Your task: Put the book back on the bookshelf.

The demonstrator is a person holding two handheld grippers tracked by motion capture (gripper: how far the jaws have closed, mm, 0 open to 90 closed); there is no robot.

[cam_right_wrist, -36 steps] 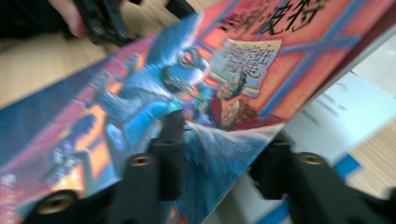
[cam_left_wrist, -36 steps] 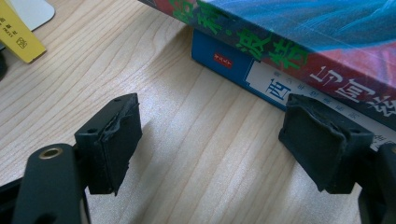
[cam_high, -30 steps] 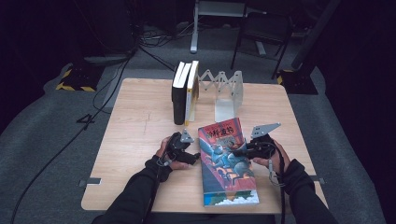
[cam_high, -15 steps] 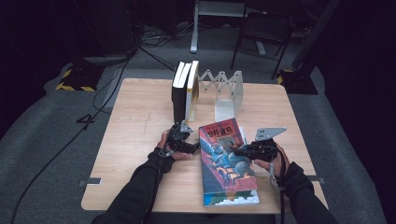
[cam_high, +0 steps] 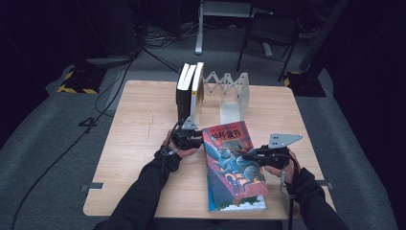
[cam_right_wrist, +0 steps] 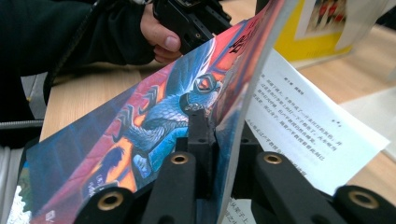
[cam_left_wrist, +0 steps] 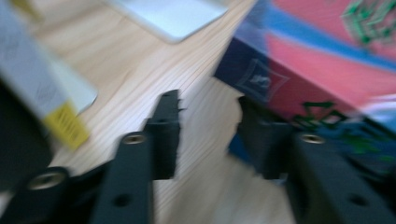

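Since the earlier frame, the left gripper (cam_high: 190,139) has been carried from the near left side of the colourful book (cam_high: 233,165) toward its far left corner, and its jaws have just been closing. In the left gripper view a gap of bare wood is seen between those jaws, with the book's dark corner (cam_left_wrist: 261,79) just beside the right one; nothing is gripped, though blur leaves the contact uncertain. The right gripper (cam_right_wrist: 219,135) is closed on the front cover (cam_right_wrist: 154,121), which is lifted off a printed page (cam_right_wrist: 303,126) beneath.

The book lies on the bench (cam_high: 139,124), near the middle, in front of two upright books (cam_high: 189,91) and the white expanding rack (cam_high: 230,93).

The step in hand is judged to be raising the book by its cover. Next, the spine side would need to be caught by the left gripper so the whole book can be stood up.
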